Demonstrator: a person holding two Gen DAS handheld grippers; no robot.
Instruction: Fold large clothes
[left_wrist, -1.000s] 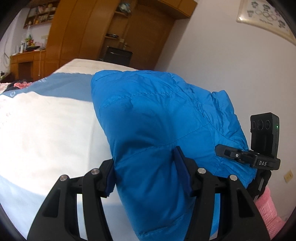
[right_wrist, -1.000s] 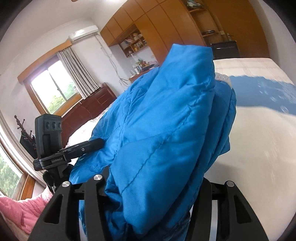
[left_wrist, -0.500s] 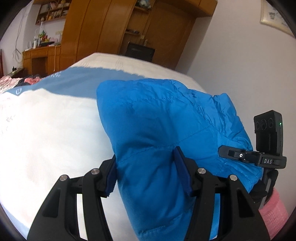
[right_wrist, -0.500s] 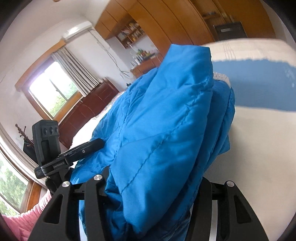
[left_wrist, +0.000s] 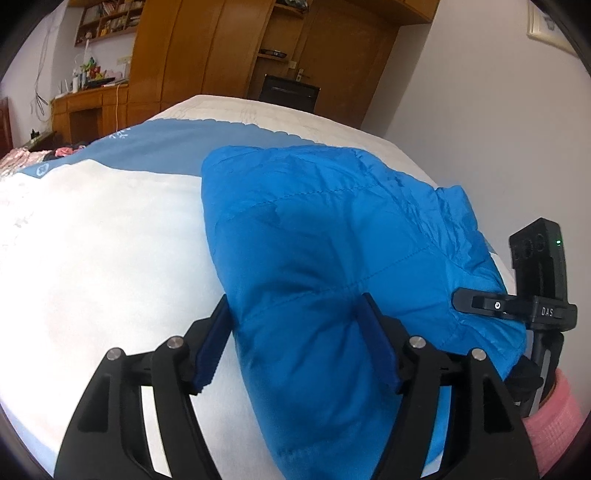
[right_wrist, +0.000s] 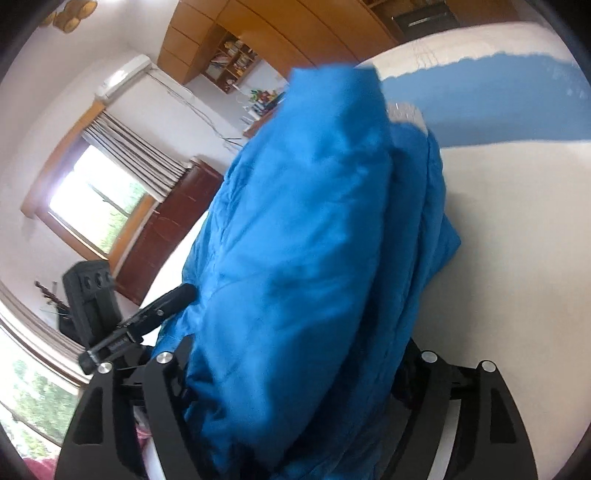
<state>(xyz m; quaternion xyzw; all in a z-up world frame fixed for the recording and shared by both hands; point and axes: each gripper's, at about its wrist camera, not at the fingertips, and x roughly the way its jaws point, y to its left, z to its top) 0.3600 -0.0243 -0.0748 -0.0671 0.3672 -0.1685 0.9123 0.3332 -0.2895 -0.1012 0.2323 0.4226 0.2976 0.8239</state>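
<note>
The blue puffer jacket (left_wrist: 332, 266) lies folded into a thick bundle on the bed (left_wrist: 110, 240), toward the side nearest the wall, over the white part of the cover just below its blue band (left_wrist: 155, 151). From here I read the fold as made and this as the let-go.

My left gripper (left_wrist: 295, 343) has its jaws opening around the near end of the bundle — the left blue pad (left_wrist: 212, 347) already stands clear of the fabric, the right pad (left_wrist: 380, 347) is at most brushing it. My right gripper (right_wrist: 295, 387) is opening too, with the jacket (right_wrist: 314, 240) heaped between its jaws; the padding hides the pads, so I cannot tell whether they are free yet. The other gripper (left_wrist: 517, 302) shows at the jacket's far edge in the left view.

The risk I see is the puffy fill: it springs back, so the top layer may lift or slide open once freed. If I pull back before the fabric is off a pad, it could snag and drag the bundle askew — or toward the bed's edge.
</note>
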